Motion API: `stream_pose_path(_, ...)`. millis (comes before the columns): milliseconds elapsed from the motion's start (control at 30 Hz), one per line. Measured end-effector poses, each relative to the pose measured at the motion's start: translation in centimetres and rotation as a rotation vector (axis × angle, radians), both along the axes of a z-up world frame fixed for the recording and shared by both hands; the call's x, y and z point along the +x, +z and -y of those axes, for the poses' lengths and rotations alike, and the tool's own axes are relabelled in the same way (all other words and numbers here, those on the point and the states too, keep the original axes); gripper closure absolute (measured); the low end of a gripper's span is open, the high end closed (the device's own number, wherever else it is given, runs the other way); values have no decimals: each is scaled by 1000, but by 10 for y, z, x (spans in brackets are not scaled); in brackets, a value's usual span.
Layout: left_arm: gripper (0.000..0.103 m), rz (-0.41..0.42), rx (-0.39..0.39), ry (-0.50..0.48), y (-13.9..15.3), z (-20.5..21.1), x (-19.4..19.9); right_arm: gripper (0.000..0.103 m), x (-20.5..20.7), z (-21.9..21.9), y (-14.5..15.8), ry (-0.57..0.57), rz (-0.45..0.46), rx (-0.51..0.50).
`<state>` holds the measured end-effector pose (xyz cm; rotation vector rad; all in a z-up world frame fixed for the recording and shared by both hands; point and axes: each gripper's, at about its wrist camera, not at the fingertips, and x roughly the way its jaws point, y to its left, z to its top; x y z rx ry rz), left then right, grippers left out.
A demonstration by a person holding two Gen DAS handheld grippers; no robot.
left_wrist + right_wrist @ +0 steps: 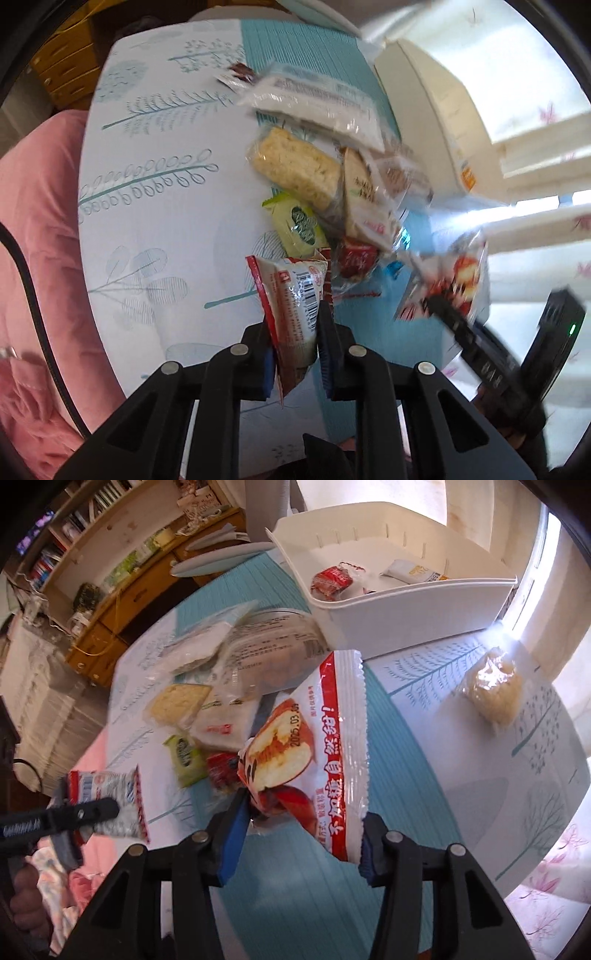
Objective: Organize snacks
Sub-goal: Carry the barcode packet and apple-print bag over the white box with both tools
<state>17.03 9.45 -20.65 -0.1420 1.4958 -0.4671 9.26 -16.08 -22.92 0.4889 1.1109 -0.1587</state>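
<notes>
Snack pile (207, 709) on worktop (480, 746) beside white bin (406, 609), right tongs (301, 843) gripping red-white bread packet (314, 753) dated "2025.03", left tongs (295, 332) clamping barcode sachet (291, 295), green sachet (299, 225) near pile.

We record a round table (480, 716) covered in a pale cloth printed with blue-green leaves and a teal striped band; beside it we list pink bedding (40, 206). Behind it we list wooden bookshelves (96, 520) holding books and boxes, with yellow-brown drawer cabinets (122, 605) below. We note strong daylight from a window (535, 576) and a white curtain with pink leaf prints (535, 92).
</notes>
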Motion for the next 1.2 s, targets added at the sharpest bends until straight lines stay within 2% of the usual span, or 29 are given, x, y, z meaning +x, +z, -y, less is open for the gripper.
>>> stream_pose_path(200, 86, 33, -44, 37, 39, 8, 5, 53, -10, 6, 23, 23, 64, 39)
stream_pose_path(400, 86, 58, -83, 58, 73, 38, 6, 53, -3, 23, 51, 97, 111, 71)
stream_pose_path(833, 86, 104, -128, 164, 110, 111, 23, 52, 32, 79, 100, 273, 229, 77)
stream_pose_path(1200, 86, 186, -174, 180, 129, 191, 53, 51, 63, 149, 103, 317, 305, 59)
